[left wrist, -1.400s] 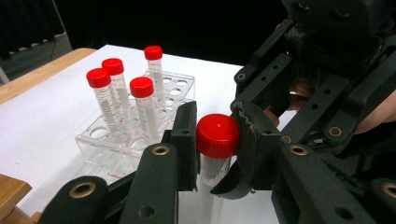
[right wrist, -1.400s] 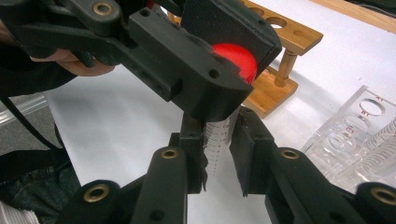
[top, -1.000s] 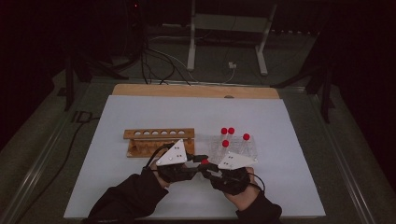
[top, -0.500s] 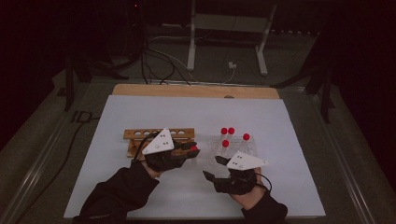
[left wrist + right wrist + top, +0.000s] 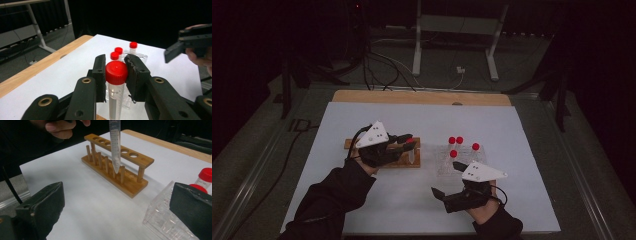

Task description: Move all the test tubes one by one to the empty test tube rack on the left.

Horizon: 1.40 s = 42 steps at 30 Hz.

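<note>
clamped tight on the red screw cap of a clear plastic conical tube point(image 5: 116, 85), the left gripper point(image 5: 115, 75) has one black pad on either side of the cap and the tube hangs straight down below them; in the right gripper view the tube's pointed tip point(image 5: 115, 147) hangs over the near edge of the light wooden test-tube rack point(image 5: 117, 167), level with the short pegs and not yet in a hole; in the high view the tube sits at the rack's 3 o'clock end point(image 5: 411, 150).

jaws of the right gripper point(image 5: 447, 180) have just been opening and now stand wide apart with nothing between them; it hovers over bare white table point(image 5: 412, 200) at about 5 o'clock from the rack, just beside the clear plastic holder point(image 5: 447, 160) with four more red-capped tubes point(image 5: 457, 145) standing in it, which lies at 3 o'clock from the rack.

to seat the tube well, i judge the left hand should keep it upright, carry the tip over one of the round holes in the rack's top bar, and centre it before going down; lower slowly so the cone slips through without knocking the bar; let go only once the cap or shoulder rests on the wood; the grip sits high on the cap, so a sideways nudge could swing the tip; the right hand should stay clear of the rack.
</note>
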Each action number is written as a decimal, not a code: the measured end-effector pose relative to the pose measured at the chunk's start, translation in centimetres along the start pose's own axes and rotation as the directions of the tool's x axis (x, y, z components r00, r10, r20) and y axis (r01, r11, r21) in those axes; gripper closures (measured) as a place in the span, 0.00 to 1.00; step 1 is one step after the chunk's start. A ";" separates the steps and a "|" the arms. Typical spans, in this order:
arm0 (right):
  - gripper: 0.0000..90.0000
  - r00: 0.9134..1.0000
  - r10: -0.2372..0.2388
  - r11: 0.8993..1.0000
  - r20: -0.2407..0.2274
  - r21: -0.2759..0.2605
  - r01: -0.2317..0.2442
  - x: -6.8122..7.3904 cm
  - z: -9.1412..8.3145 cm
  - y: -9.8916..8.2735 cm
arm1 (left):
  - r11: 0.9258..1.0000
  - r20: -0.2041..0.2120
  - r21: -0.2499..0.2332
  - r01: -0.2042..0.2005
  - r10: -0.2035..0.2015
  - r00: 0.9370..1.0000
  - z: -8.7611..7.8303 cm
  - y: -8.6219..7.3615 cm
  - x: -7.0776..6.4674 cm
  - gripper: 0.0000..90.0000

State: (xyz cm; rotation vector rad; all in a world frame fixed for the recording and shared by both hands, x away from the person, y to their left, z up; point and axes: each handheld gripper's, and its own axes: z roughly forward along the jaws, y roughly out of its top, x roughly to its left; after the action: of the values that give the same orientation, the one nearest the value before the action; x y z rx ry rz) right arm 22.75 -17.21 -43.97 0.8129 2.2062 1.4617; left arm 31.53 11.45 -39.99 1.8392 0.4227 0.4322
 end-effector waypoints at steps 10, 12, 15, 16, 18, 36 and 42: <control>0.00 1.000 -0.001 1.000 -0.014 -0.024 0.001 -0.3 -0.3 0.0 | 1.000 -0.061 -0.009 0.015 -0.016 0.998 0.6 0.7 2.2 0.80; 0.00 1.000 0.003 1.000 -0.013 -0.026 -0.003 -0.3 -0.4 0.0 | 1.000 -0.073 -0.014 0.015 -0.016 0.997 0.8 0.8 2.6 0.80; 0.00 1.000 0.004 0.999 -0.013 -0.034 -0.005 -0.3 -0.5 0.0 | 1.000 -0.101 -0.021 0.013 -0.015 0.995 0.9 0.9 3.1 0.80; 0.00 1.000 0.003 0.999 -0.011 -0.035 -0.003 -0.3 -0.5 0.0 | 1.000 -0.109 -0.024 0.014 -0.016 0.994 1.0 0.9 3.3 0.80; 0.00 1.000 0.005 0.999 -0.013 -0.035 -0.005 -0.4 -0.5 0.0 | 1.000 -0.120 -0.021 0.015 -0.017 0.993 1.2 0.8 3.6 0.80; 0.00 1.000 0.005 0.999 -0.017 -0.047 -0.006 -0.5 -0.6 -0.2 | 0.996 -0.146 0.004 0.086 -0.085 0.986 3.3 -2.9 5.0 0.80; 0.00 1.000 0.005 0.999 -0.018 -0.050 -0.006 -0.5 -0.6 -0.2 | 0.995 -0.146 0.021 0.093 -0.089 0.985 3.7 -3.9 4.8 0.80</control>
State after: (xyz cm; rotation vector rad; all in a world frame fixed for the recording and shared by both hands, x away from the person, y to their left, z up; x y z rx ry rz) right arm 22.71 -18.02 -43.90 0.7932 2.1725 1.5268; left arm 37.28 11.90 -44.35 1.8135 0.6128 0.5010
